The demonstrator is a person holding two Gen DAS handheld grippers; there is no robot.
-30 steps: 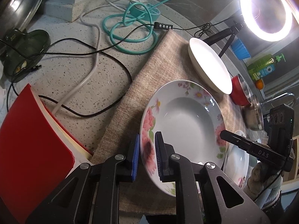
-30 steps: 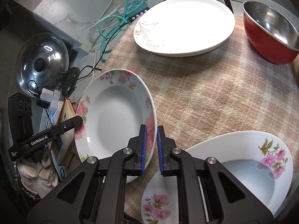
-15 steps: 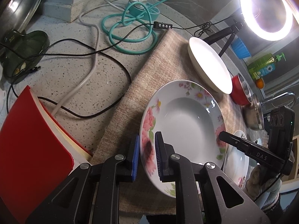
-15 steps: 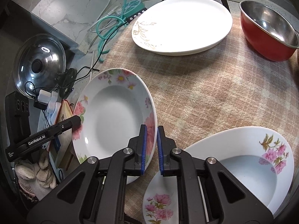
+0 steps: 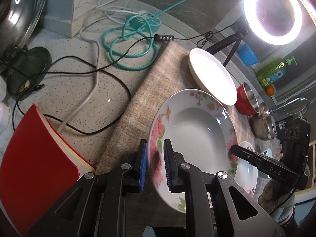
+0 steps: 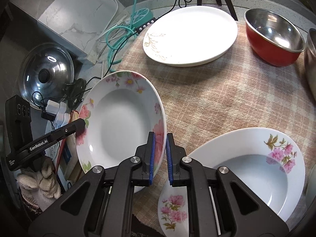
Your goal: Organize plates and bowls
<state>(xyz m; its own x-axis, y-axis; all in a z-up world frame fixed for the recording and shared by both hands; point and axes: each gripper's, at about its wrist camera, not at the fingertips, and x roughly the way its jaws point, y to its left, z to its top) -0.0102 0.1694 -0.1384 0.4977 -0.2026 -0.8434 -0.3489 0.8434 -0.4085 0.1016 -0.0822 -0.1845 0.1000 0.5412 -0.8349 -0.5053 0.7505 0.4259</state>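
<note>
left tongs (image 5: 155,165): clamped on floral plate (image 5: 195,138) rim
right tongs (image 6: 159,156): clamped on opposite rim
floral plate: lifted, tilted, above checked cloth (image 6: 227,98) at bench's left edge
second floral plate (image 6: 254,169): on cloth, just beside

My left gripper (image 5: 155,165) points steeply downward, its blue pads clamped on a rim entering from 1 o'clock. My right gripper (image 6: 159,154), pitched alike, is clamped likewise; a gloved hand (image 6: 42,181) shows at 8 o'clock.
</note>
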